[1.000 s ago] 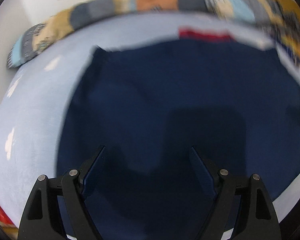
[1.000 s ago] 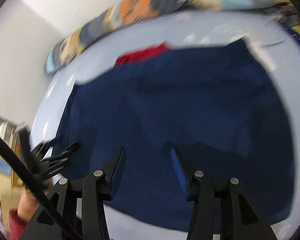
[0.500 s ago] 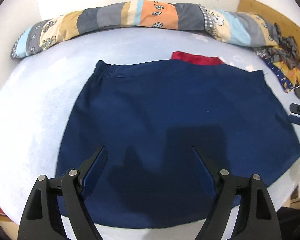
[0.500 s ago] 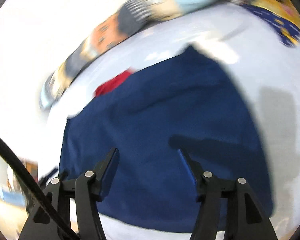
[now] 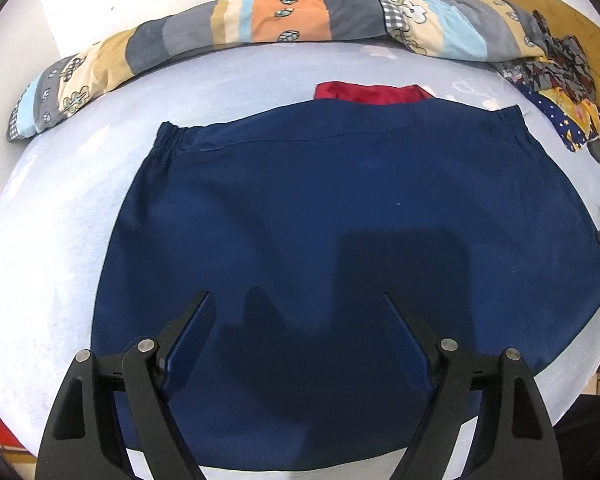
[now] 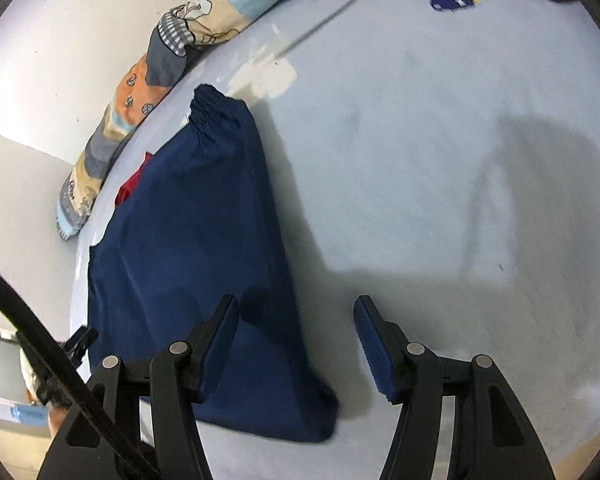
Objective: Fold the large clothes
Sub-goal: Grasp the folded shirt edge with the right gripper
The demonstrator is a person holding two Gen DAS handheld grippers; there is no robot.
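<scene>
Pale blue bedding (image 5: 60, 216) fills both views, with a patchwork bolster (image 5: 268, 20) curving along the top of the left wrist frame. Centred there lies the navy garment (image 5: 340, 208), spread flat, its elastic waistband toward the bolster and a red cloth (image 5: 370, 93) peeking out behind it. The left gripper (image 5: 296, 300) hovers low over the garment's near hem, jaws wide apart and empty. In the right wrist view the right gripper (image 6: 296, 304) straddles the garment's right edge, also wide open, gripping nothing.
</scene>
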